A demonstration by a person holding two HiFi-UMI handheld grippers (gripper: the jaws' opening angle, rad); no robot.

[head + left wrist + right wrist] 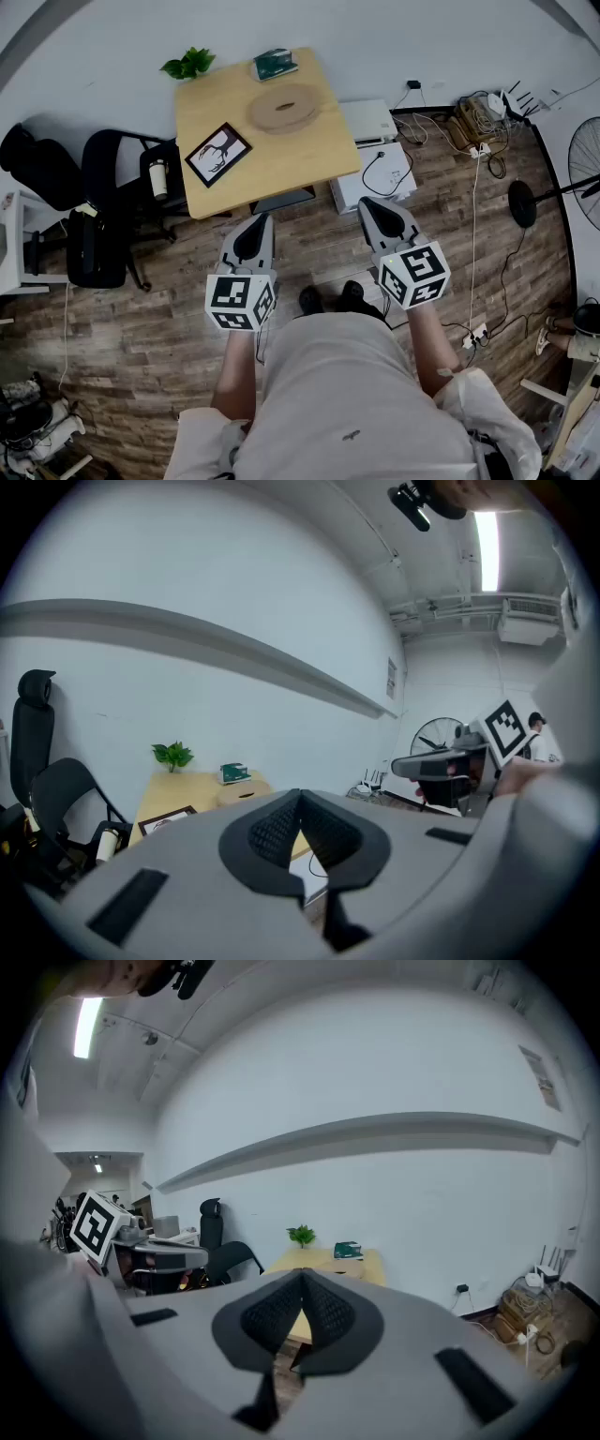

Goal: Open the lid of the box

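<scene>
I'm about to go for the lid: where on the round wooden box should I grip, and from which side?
Probably the top rim of the round wooden box, coming from above on the near side: it lies low and flat on the table, so only its edge offers a pinch. Open the shut right gripper first.

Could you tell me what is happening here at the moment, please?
A person stands on the wooden floor facing a small wooden table, a gripper in each hand. The left gripper and right gripper are both shut and empty, held short of the table. The round wooden box sits untouched on it, apparently closed, beside a framed picture.
</scene>
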